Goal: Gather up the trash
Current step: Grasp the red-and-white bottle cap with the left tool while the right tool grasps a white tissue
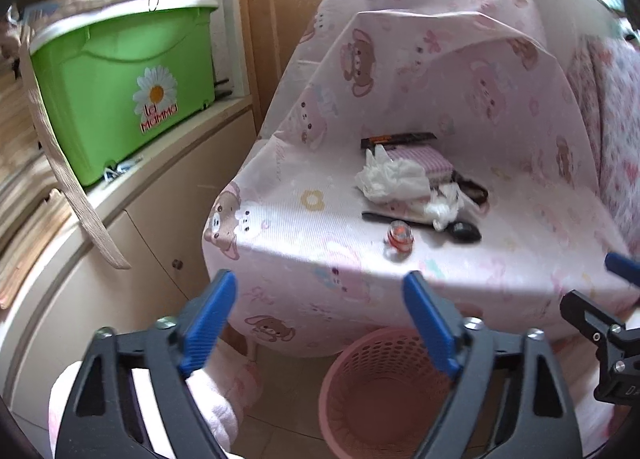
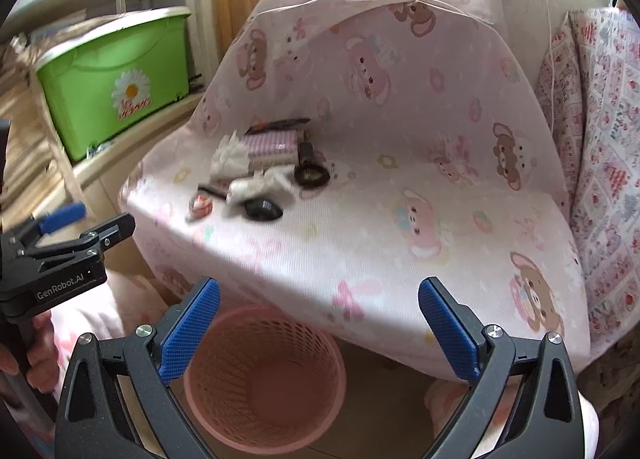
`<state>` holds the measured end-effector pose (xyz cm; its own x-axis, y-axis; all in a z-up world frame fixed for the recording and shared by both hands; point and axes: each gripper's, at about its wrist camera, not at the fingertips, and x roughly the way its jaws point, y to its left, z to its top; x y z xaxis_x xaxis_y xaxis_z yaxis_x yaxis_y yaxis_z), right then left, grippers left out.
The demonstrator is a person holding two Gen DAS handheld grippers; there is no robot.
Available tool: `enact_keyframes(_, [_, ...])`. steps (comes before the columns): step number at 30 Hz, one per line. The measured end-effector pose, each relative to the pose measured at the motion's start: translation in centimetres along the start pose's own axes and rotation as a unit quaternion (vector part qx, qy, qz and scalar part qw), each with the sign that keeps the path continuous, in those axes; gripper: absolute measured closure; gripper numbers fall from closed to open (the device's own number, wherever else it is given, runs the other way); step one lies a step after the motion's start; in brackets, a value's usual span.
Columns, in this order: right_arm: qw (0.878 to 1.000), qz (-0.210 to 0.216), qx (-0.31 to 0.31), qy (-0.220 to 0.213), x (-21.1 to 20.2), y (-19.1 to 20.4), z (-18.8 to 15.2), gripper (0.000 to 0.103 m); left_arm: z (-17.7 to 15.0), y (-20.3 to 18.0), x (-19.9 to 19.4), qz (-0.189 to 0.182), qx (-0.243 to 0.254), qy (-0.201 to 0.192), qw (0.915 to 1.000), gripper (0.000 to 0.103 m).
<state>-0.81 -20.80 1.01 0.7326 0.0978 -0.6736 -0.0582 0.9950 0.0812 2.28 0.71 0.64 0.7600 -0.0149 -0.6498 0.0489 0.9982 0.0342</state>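
A pile of trash lies on the pink-covered chair seat [image 1: 304,235]: crumpled white tissue [image 1: 390,177], a purple striped packet [image 1: 428,161], a dark wrapper [image 1: 398,139], a black spoon [image 1: 464,231] and a small orange-capped cup [image 1: 399,239]. The pile also shows in the right wrist view, with the tissue [image 2: 234,157] and a black lid [image 2: 262,209]. A pink mesh waste basket [image 1: 380,391] [image 2: 264,379] stands on the floor below the seat's front edge. My left gripper [image 1: 320,291] is open and empty above the basket. My right gripper [image 2: 320,299] is open and empty too.
A green plastic box [image 1: 120,83] with a daisy sticker sits on a cream cabinet shelf [image 1: 168,163] at the left. A patterned quilt [image 2: 600,179] hangs at the right. The left gripper's body [image 2: 60,255] shows at the right view's left edge.
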Motion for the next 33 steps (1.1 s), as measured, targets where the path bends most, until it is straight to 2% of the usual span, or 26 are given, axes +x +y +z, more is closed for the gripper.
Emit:
enact_keyframes(3, [1.0, 0.016, 0.015, 0.0, 1.1, -0.3, 2.4, 0.003, 2.2, 0.4, 1.4, -0.021, -0.02, 0.021, 0.9993, 0.054])
enact_keyframes(4, [1.0, 0.02, 0.013, 0.0, 1.5, -0.2, 3.1, 0.006, 2.7, 0.3, 2.0, -0.041, -0.022, 0.033, 0.9984, 0.072])
enact_keyframes(5, [1.0, 0.022, 0.013, -0.001, 1.8, -0.2, 3.6, 0.009, 3.2, 0.0, 2.7, -0.072, -0.02, 0.053, 0.9958, 0.082])
enact_keyframes(6, [1.0, 0.026, 0.015, 0.004, 2.3, -0.3, 4.2, 0.015, 3.7, -0.2, 3.6, -0.105, -0.018, 0.073, 0.9916, 0.085])
enact_keyframes(7, [0.999, 0.031, 0.018, 0.007, 2.7, -0.3, 4.6, 0.02, 4.0, -0.6, 4.2, -0.132, -0.017, 0.085, 0.9874, 0.086])
enact_keyframes(8, [0.999, 0.039, 0.023, 0.011, 3.1, -0.4, 5.0, 0.023, 4.1, -0.9, 4.7, -0.142, -0.012, 0.091, 0.9857, 0.086])
enact_keyframes(11, [0.997, 0.07, 0.034, 0.018, 4.3, -0.6, 5.5, 0.041, 4.2, -2.6, 5.2, -0.13, 0.021, 0.088, 0.9874, 0.086])
enact_keyframes(12, [0.996, 0.079, 0.032, 0.02, 4.8, -0.6, 5.7, 0.051, 4.2, -3.0, 5.4, -0.13, 0.026, 0.088, 0.9872, 0.086])
enact_keyframes(13, [0.995, 0.086, 0.031, 0.026, 5.5, -0.5, 5.9, 0.057, 4.1, -3.3, 5.7, -0.13, 0.027, 0.092, 0.9869, 0.086])
enact_keyframes(18, [0.991, 0.112, 0.042, 0.054, 9.1, -0.2, 6.9, 0.067, 3.7, -3.7, 7.2, -0.118, 0.032, 0.108, 0.9867, 0.085])
enact_keyframes(20, [0.99, 0.124, 0.044, 0.057, 10.1, 0.3, 7.3, 0.067, 3.5, -3.6, 7.6, -0.122, 0.039, 0.11, 0.9857, 0.072])
enact_keyframes(23, [0.989, 0.126, 0.037, 0.063, 11.4, 1.2, 7.7, 0.067, 3.3, -3.5, 7.5, -0.13, 0.047, 0.094, 0.9859, 0.072])
enact_keyframes(25, [0.99, 0.123, 0.034, 0.066, 12.0, 1.6, 8.0, 0.068, 3.2, -3.7, 7.7, -0.136, 0.051, 0.096, 0.9847, 0.072])
enact_keyframes(28, [0.99, 0.114, 0.044, 0.07, 12.8, 1.5, 8.0, 0.068, 3.0, -3.9, 8.0, -0.129, 0.054, 0.093, 0.9857, 0.087])
enact_keyframes(30, [0.988, 0.125, 0.056, 0.074, 13.2, 1.2, 7.9, 0.068, 3.0, -3.8, 7.9, -0.139, 0.048, 0.087, 0.9852, 0.091])
enact_keyframes(32, [0.986, 0.138, 0.061, 0.076, 13.6, 1.2, 7.6, 0.08, 3.1, -3.5, 7.5, -0.155, 0.038, 0.078, 0.9841, 0.092])
enact_keyframes(33, [0.985, 0.141, 0.058, 0.077, 13.7, 1.3, 7.4, 0.092, 3.1, -3.4, 7.2, -0.154, 0.038, 0.072, 0.9847, 0.092])
